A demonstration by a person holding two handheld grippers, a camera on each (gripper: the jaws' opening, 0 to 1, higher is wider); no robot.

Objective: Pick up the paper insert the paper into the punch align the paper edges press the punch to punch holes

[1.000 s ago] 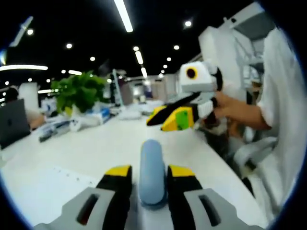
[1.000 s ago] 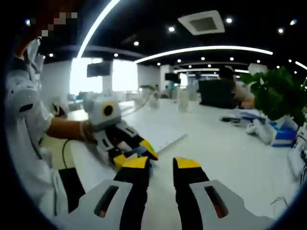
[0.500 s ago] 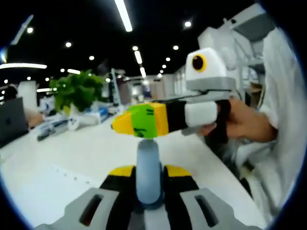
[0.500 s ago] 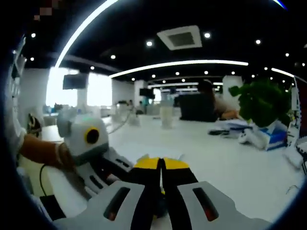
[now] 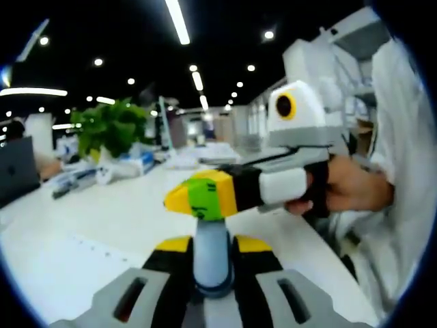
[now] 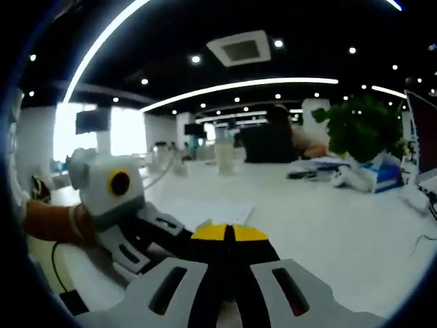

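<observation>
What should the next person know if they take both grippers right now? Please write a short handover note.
Left gripper: jaws closed around the base of the blue-grey punch handle, holding the punch steady on the white table.
Right gripper: jaws shut, tips resting on the top of the handle, apparently pressing down.
Paper: lies flat on the table to the left of the punch; a row of small holes runs along one edge. Whether its edge sits in the slot cannot be seen.
Done: punch gripped, press apparently under way.
Left: confirm the paper is inserted and aligned, finish the press, then release.
</observation>
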